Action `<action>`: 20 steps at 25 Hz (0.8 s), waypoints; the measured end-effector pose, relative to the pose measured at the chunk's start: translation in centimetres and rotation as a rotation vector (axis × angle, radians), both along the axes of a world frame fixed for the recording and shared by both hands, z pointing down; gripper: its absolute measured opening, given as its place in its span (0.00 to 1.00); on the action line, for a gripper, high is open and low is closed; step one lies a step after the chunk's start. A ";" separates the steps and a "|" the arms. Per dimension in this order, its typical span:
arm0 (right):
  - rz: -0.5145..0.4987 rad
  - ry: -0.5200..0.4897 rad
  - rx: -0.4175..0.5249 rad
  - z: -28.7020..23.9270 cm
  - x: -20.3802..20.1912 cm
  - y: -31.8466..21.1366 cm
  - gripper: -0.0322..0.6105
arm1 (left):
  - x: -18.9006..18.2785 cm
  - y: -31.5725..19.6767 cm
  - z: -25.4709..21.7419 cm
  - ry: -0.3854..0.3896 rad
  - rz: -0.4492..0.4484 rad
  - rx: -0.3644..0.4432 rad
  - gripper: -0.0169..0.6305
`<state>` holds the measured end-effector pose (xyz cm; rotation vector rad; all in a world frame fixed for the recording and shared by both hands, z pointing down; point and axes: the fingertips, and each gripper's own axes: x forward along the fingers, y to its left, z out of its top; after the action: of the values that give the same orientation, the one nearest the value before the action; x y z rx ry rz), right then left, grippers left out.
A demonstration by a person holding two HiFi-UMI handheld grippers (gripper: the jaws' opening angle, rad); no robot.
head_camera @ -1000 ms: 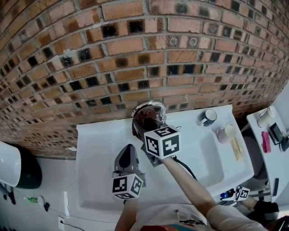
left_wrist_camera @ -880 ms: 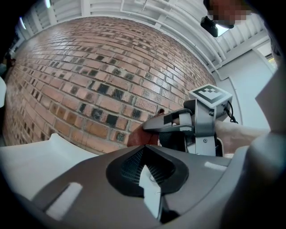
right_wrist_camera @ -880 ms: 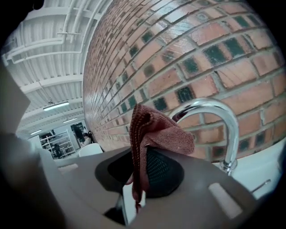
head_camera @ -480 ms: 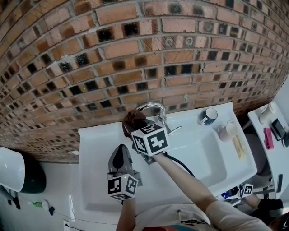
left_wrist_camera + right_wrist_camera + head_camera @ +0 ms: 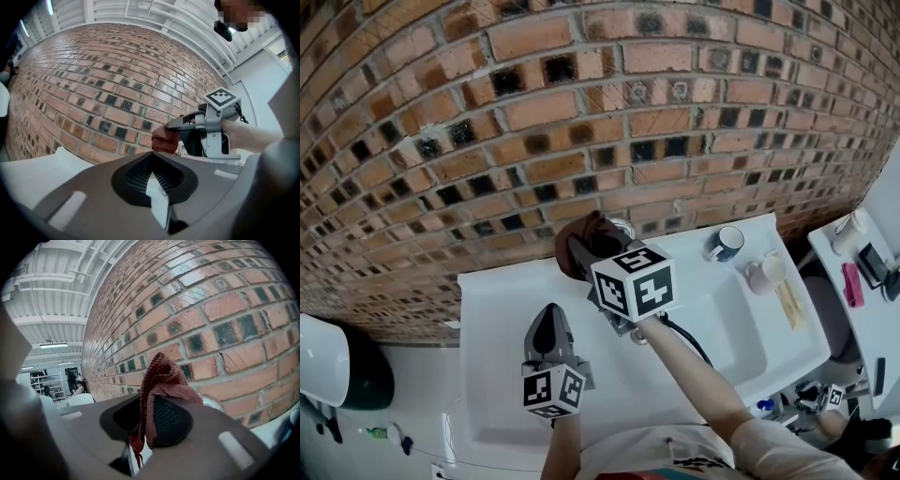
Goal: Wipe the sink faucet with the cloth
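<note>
A red-brown brick wall (image 5: 581, 112) rose directly behind the faucet, and the white ceramic sink (image 5: 492, 319) spread out below and in front of it. The right gripper (image 5: 581, 253) was up at the faucet's top, its jaws clamped on a dark red knitted cloth (image 5: 161, 376). The cloth stood in a peak above the jaws and trailed a loose end beneath them. The left gripper (image 5: 549, 328) hung over the basin in front of the faucet and to its left, jaws pressed together with nothing between them.

The cloth (image 5: 581, 234) lay draped against the curved chrome sink faucet (image 5: 623, 225), hiding most of the spout. It looked soft, light and limp, likely to fold around the metal and to slip on it. A pinch on a bunched fold, as held here, seemed the surest grip. A blue-and-white mug (image 5: 727, 244) stood on the sink ledge to the faucet's right.
</note>
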<state>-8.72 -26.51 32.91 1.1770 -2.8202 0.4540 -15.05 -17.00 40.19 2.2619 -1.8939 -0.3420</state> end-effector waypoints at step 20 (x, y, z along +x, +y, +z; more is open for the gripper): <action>0.341 0.046 -0.075 6.2 13.2 -4.0 0.12 | 0.9 -1.0 2.2 -0.007 0.024 -0.066 0.03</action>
<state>4.48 -30.49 39.13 1.6345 -2.5422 0.5360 -14.17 -17.95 42.42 2.2438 -1.8521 -0.2643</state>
